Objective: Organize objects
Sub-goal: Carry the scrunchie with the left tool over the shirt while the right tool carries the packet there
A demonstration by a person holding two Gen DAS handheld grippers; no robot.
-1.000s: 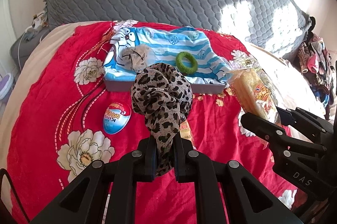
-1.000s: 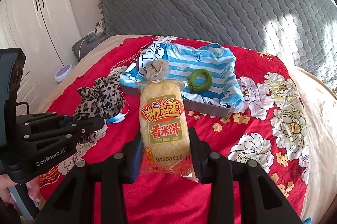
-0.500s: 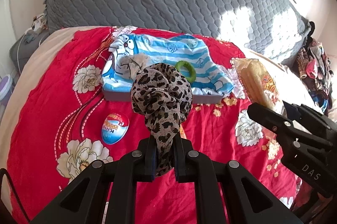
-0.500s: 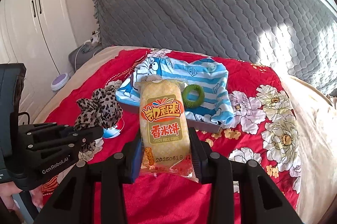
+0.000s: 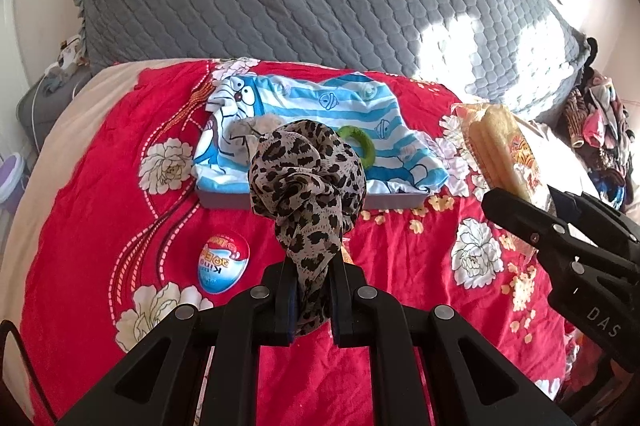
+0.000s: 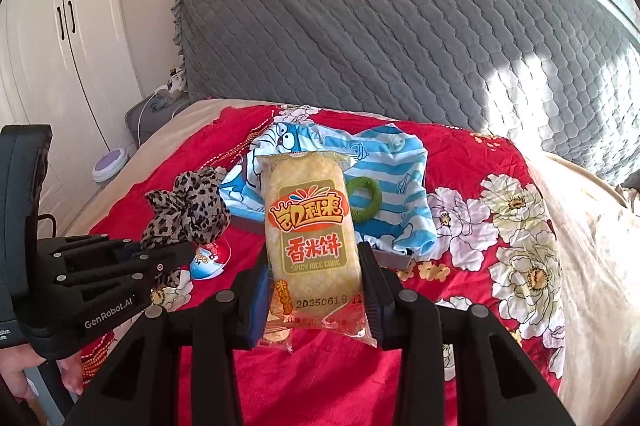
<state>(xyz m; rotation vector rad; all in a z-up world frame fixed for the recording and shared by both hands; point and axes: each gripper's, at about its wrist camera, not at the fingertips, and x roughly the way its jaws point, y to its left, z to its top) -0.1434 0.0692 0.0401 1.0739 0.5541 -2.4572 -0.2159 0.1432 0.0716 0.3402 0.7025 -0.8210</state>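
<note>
Both grippers are loaded and held up over the bed, short of the tray (image 5: 312,201). The left gripper (image 5: 313,300) is pinched tight on the scarf's (image 5: 306,181) tail, the bundle flopping above its fingers. The right gripper (image 6: 313,292) is clamped across the lower end of the snack pack (image 6: 308,226), which stands tall. The tray lies ahead, draped in a striped shirt (image 5: 316,109) with a green ring (image 6: 363,199) on it. Risks, I'd say: slippery scarf fabric sliding free, the top-heavy pack pivoting in that low grip, or a drop landing on the egg toy (image 5: 223,262) in front of the tray.
</note>
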